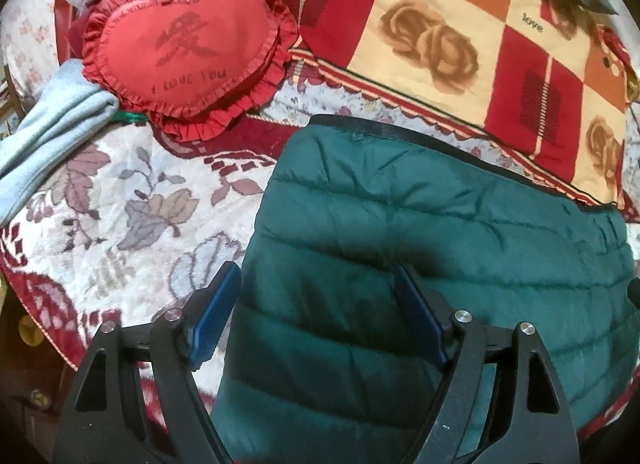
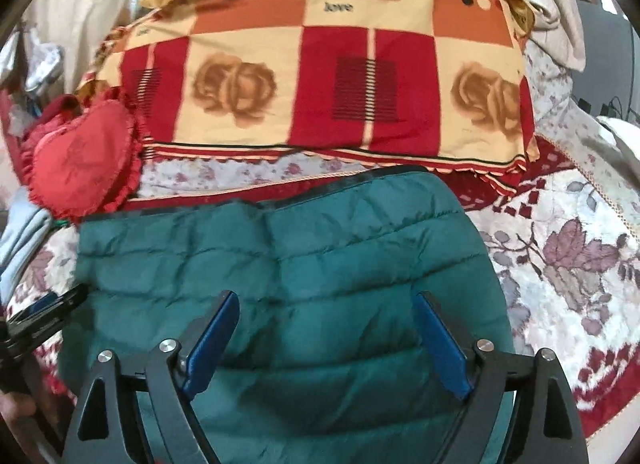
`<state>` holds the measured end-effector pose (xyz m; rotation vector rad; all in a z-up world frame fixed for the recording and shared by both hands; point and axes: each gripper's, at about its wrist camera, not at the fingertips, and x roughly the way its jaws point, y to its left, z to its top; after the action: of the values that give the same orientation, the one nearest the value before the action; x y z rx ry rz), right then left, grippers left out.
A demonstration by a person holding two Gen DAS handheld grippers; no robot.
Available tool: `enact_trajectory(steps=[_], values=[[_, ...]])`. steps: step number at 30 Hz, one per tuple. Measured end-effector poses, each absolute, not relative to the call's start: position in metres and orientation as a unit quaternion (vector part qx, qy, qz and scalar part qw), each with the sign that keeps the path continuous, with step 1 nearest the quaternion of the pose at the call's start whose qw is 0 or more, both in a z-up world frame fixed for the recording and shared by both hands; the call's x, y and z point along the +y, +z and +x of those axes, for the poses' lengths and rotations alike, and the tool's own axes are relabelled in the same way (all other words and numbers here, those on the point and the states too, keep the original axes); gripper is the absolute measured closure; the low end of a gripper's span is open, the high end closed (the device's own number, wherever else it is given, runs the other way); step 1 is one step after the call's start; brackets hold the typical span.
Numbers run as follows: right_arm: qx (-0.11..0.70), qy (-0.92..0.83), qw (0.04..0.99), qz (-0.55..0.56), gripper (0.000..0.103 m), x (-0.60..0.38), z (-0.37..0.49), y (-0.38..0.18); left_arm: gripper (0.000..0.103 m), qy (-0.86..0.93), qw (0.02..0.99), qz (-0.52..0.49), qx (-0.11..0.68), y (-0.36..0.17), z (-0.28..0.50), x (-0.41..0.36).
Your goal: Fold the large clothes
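A dark green quilted puffer jacket (image 1: 420,232) lies folded on a floral bedspread (image 1: 120,216), its black-trimmed edge toward the far side. It also shows in the right wrist view (image 2: 280,264). My left gripper (image 1: 318,276) is open and empty, hovering over the jacket's left side, with its left finger beyond the jacket's left edge. My right gripper (image 2: 324,304) is open and empty above the jacket's middle. The left gripper (image 2: 44,312) shows at the left edge of the right wrist view.
A red heart-shaped cushion (image 1: 188,56) lies at the far left. A red, orange and cream rose-patterned pillow (image 2: 320,80) lies behind the jacket. A light blue garment (image 1: 52,128) lies at the left. Floral bedspread (image 2: 580,264) extends right.
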<state>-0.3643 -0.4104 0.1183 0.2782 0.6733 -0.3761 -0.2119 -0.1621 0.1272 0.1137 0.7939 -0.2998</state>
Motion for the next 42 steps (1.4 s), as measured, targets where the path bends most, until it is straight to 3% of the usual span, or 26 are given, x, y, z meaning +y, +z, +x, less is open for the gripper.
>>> enact_trajectory(steps=[15,42], values=[[0.298,-0.150,0.929,0.159,0.016,-0.365,-0.410,0.123,0.023,-0.171,0.923,0.057,0.340,0.150,-0.284,-0.152],[0.297,-0.155,0.931,0.146,0.016,-0.354,-0.416,0.121,0.023,-0.178,0.920,0.061,0.343,0.148,-0.300,-0.152]])
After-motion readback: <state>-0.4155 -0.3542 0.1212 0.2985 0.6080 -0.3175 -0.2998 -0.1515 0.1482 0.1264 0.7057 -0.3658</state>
